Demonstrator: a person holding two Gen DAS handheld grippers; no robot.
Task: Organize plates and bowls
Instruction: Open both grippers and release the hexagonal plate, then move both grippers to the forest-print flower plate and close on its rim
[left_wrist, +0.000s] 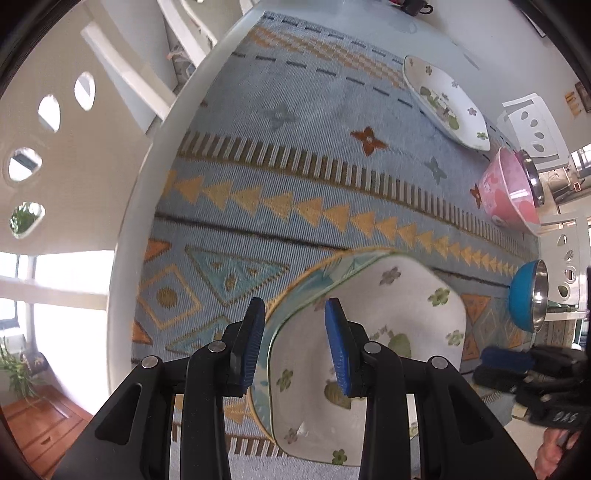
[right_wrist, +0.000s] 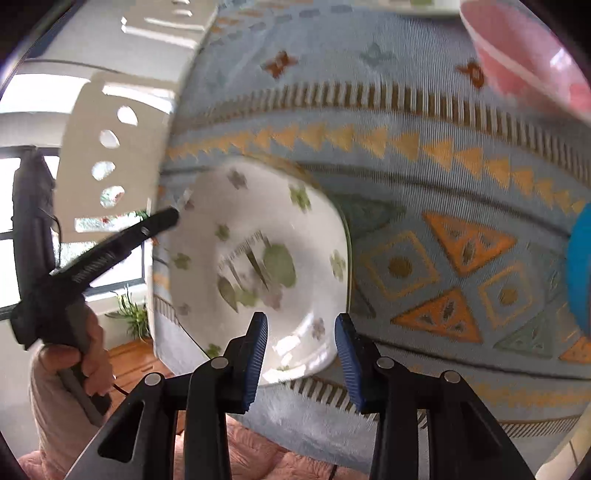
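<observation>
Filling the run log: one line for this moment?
left gripper: open, straddling floral plate rim | right gripper: open, near same plate | pink bowl: untouched

White characters on the right gripper (left_wrist: 532, 373) body look like "SVO" upside down, too blurred to confirm

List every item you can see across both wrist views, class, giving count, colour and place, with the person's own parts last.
Near floral plate: one, white with green flowers, front of cloth, rim between the left gripper's fingers.
Far floral plate: one, same pattern, far side.
Pink bowl: one, right side, metal inside.
Blue bowl: one, right edge, metal inside.
Patterned cloth: one, pale blue and orange, covering the table.
White chairs: several, around the table.
Left gripper: black, blue pads, open around the plate rim.
Right gripper: same colours, open, over the plate's near edge.
</observation>
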